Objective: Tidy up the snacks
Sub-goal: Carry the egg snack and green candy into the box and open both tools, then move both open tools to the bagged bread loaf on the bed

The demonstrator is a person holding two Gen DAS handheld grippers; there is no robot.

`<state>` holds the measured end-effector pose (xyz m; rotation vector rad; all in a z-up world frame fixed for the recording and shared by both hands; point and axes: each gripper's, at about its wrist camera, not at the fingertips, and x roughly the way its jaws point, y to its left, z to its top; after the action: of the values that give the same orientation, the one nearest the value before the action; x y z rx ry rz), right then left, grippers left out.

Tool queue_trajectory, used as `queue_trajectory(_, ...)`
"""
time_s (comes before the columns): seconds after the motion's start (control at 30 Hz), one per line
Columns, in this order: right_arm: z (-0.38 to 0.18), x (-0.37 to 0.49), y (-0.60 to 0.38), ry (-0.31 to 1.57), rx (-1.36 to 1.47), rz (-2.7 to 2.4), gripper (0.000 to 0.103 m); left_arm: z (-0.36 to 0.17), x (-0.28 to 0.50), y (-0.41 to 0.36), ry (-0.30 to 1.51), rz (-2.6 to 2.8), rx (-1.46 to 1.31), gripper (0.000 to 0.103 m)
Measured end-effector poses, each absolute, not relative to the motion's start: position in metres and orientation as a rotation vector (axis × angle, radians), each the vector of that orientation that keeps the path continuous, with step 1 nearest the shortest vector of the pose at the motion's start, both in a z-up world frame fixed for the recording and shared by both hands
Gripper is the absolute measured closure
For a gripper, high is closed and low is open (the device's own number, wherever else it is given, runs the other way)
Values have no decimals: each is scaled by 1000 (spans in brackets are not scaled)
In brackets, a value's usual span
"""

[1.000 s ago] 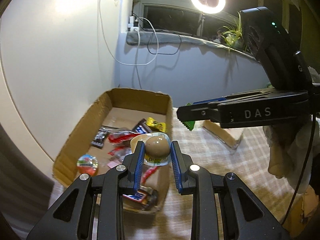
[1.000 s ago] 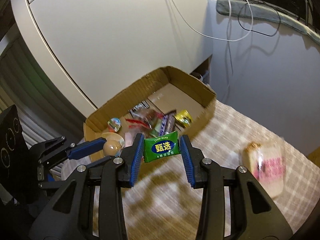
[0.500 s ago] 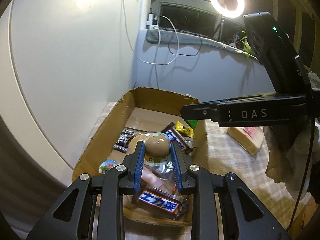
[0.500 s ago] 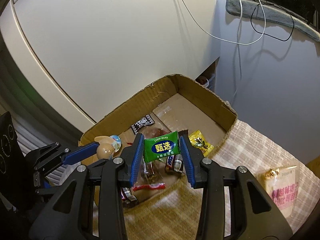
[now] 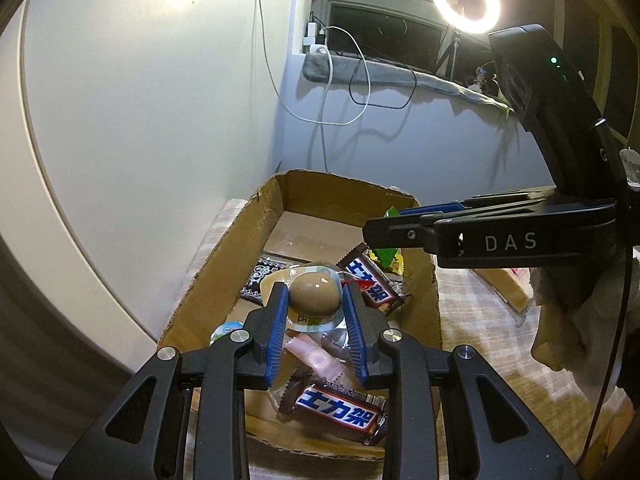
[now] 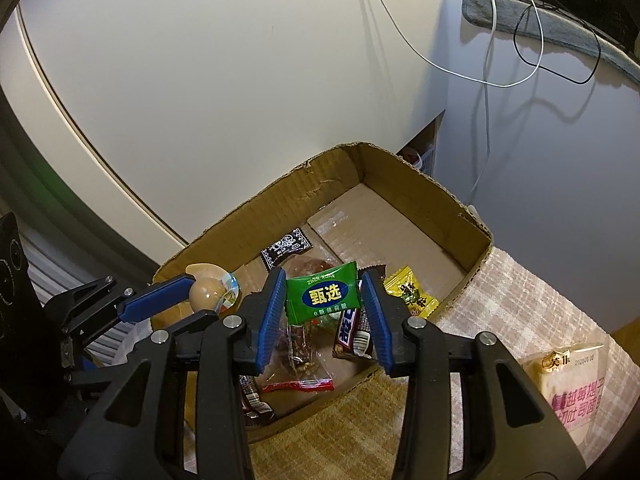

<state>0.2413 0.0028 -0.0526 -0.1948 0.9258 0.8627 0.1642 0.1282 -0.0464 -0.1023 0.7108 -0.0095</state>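
Where cardboard box (image 6: 420,184) walls end, bare floor.

Place: home room, probably a bedroom or living corner, doubling as a recording spot.
Walls: pale painted wall (image 5: 152,112) filling the left and centre of the left wrist view; white panel with a thin trim line (image 6: 180,92) running across the upper left of the right wrist view.
Window: dark night window (image 5: 384,36) sitting at top centre, grey cloth-covered sill (image 5: 360,72) lying under it.
Cables: white charger plugs (image 5: 314,38) and loose cables (image 5: 352,96) hanging below the sill.
Lighting: ring light (image 5: 466,0) glowing at upper right.
Surface: checked fabric (image 6: 532,300) covering the surface at lower right.
Box: plain cardboard box (image 6: 404,184) of snacks sitting against the wall.
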Motion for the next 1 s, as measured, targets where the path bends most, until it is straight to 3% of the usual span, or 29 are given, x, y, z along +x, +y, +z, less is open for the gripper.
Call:
queue_trajectory(0.13,-51,241,4,919,-199,858,47,-45,165,129,710,1,-103,74)
queue_trajectory(0.23,-49,241,3,906,-198,848,39,-45,164,130,702,7,-103,62)
queue_trajectory(0.33,-48,241,3,907,-198,844,39,-44,163,131,699,11,-104,51)
queue_trajectory(0.4,-48,242,3,911,-202,837,37,-44,163,132,692,12,-102,35)
queue_trajectory(0.47,-48,242,3,909,-200,827,17,-45,162,132,691,16,-99,32)
queue_trajectory(0.5,-47,242,2,899,-193,826,14,-45,162,132,693,16,-97,31)
queue_trajectory(0.6,-44,241,1,890,-191,828,14,-47,162,132,698,23,-90,26)
queue_trajectory(1.0,-42,234,-6,890,-173,835,14,-45,156,133,702,38,-114,23)
